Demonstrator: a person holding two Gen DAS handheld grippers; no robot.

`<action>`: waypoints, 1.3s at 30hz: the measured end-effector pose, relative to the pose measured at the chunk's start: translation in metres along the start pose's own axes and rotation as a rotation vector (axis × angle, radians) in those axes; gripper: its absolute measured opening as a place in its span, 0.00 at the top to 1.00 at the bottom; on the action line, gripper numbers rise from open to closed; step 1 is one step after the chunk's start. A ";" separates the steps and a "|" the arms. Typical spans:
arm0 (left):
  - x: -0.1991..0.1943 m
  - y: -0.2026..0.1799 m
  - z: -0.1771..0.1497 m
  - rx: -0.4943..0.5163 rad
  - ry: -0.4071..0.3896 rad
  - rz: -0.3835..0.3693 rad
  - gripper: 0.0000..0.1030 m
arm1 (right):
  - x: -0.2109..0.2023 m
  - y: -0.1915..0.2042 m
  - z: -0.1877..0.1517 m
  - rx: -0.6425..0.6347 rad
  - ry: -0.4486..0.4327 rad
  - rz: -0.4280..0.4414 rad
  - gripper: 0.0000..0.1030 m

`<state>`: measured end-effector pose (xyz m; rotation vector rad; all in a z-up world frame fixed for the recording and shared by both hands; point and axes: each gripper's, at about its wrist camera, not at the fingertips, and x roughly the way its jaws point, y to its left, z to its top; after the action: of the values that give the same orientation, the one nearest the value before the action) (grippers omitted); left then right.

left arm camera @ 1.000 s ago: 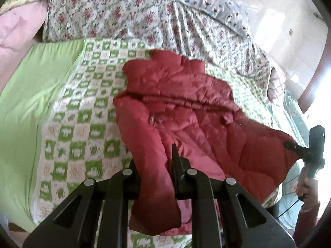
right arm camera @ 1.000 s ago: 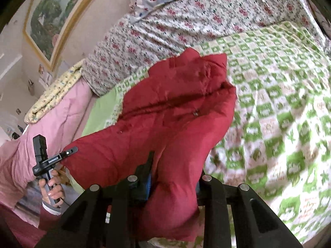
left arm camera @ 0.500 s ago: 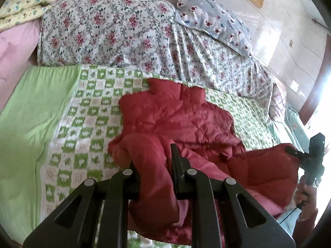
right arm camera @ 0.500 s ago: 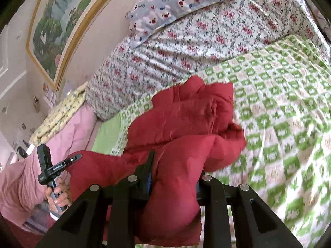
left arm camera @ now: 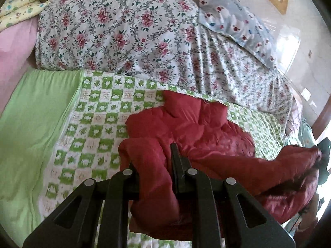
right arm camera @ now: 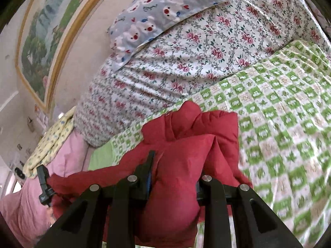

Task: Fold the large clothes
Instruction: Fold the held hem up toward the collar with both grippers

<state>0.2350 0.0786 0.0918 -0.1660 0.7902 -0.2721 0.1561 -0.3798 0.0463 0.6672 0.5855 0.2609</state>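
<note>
A red padded jacket (left arm camera: 198,128) lies on the green-and-white checked bedspread (left arm camera: 93,124), its near edge lifted and bunched over the rest. My left gripper (left arm camera: 154,165) is shut on one lower corner of the jacket, the cloth hanging down between its fingers. My right gripper (right arm camera: 175,171) is shut on the other corner of the red jacket (right arm camera: 186,150), which bulges up over the jaws. Each view shows the other gripper at its edge: the right one (left arm camera: 323,155) at the far right, the left one (right arm camera: 44,188) at the lower left, both with red cloth reaching them.
A floral quilt (left arm camera: 128,33) is piled along the head of the bed with a bear-print pillow (right arm camera: 165,8) on top. A plain green sheet (left arm camera: 31,128) and pink bedding (right arm camera: 24,206) lie beside the checked spread (right arm camera: 289,107). A framed picture (right arm camera: 45,35) hangs on the wall.
Both grippers have carried the jacket's lower edge forward toward the collar and slightly up. The jacket, flat a second ago, now doubles over itself and covers less of the bedspread.
</note>
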 end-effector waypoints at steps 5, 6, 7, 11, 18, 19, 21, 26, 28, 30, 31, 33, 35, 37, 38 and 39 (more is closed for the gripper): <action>0.047 0.009 0.024 -0.053 0.039 0.005 0.84 | 0.042 -0.018 0.020 0.056 -0.003 -0.037 0.75; 0.060 0.012 0.030 -0.072 0.054 0.001 0.84 | 0.052 -0.025 0.023 0.084 -0.004 -0.044 0.75; 0.068 0.014 0.033 -0.079 0.061 -0.002 0.84 | 0.060 -0.031 0.026 0.109 -0.003 -0.051 0.75; 0.113 0.023 0.044 -0.105 0.095 0.029 0.82 | 0.094 -0.057 0.035 0.186 0.007 -0.094 0.75; 0.184 0.042 0.048 -0.188 0.158 0.039 0.80 | 0.147 -0.097 0.034 0.288 -0.012 -0.129 0.72; 0.191 0.043 0.048 -0.188 0.157 0.041 0.80 | 0.151 -0.099 0.034 0.289 -0.017 -0.133 0.72; 0.204 0.042 0.048 -0.179 0.156 0.047 0.79 | 0.162 -0.104 0.033 0.280 -0.031 -0.147 0.71; 0.217 0.051 0.050 -0.231 0.174 0.005 0.77 | 0.178 -0.122 0.031 0.320 -0.044 -0.135 0.71; 0.210 0.052 0.050 -0.237 0.171 -0.004 0.75 | 0.180 -0.127 0.030 0.339 -0.050 -0.130 0.71; 0.198 0.051 0.049 -0.224 0.154 0.002 0.74 | 0.182 -0.128 0.029 0.338 -0.054 -0.136 0.71; 0.188 0.049 0.049 -0.210 0.142 0.011 0.70 | 0.183 -0.127 0.029 0.330 -0.055 -0.141 0.71; 0.160 0.046 0.047 -0.179 0.099 0.044 0.61 | 0.183 -0.126 0.029 0.320 -0.056 -0.149 0.71; 0.131 0.043 0.046 -0.155 0.047 0.062 0.54 | 0.184 -0.127 0.029 0.324 -0.058 -0.149 0.71; 0.103 0.038 0.044 -0.136 -0.001 0.027 0.54 | 0.185 -0.128 0.029 0.332 -0.059 -0.147 0.71; 0.092 0.033 0.042 -0.115 -0.008 0.010 0.54 | 0.185 -0.127 0.030 0.330 -0.059 -0.150 0.71; 0.089 0.026 0.042 -0.094 -0.005 0.002 0.54 | 0.185 -0.125 0.030 0.320 -0.059 -0.161 0.70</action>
<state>0.3299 0.0782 0.0544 -0.2540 0.7981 -0.2331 0.3291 -0.4147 -0.0939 0.9280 0.6271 -0.0044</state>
